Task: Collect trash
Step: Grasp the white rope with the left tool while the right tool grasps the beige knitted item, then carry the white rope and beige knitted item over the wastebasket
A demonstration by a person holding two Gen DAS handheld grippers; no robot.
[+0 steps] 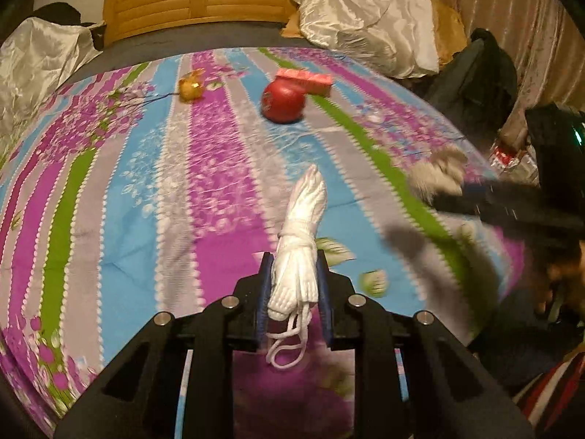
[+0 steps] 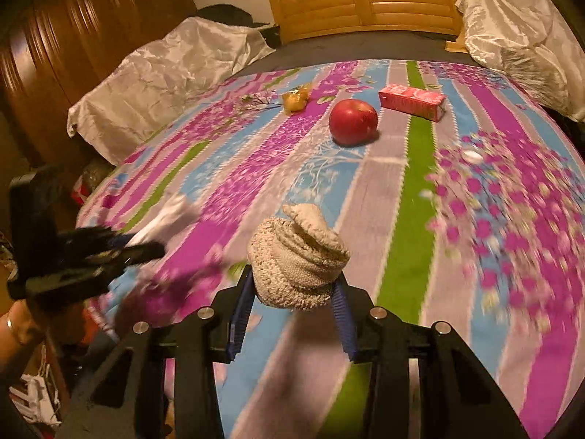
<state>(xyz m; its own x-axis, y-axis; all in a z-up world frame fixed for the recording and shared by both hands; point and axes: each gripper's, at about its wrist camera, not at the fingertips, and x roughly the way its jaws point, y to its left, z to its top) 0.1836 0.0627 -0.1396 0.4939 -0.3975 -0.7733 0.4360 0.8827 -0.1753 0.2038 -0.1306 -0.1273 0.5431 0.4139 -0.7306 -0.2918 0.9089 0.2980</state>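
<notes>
My left gripper is shut on a white rope bundle and holds it above the striped bedspread. My right gripper is shut on a rolled beige knit cloth, also above the bed. The right gripper shows blurred at the right of the left wrist view, with the cloth. The left gripper shows blurred at the left of the right wrist view. A red apple, a pink carton and a gold wrapper lie farther up the bed.
A wooden headboard stands at the far end. White satin bundles lie at both sides. A wooden wardrobe is at the left. Dark bags and clutter sit beyond the bed's right edge.
</notes>
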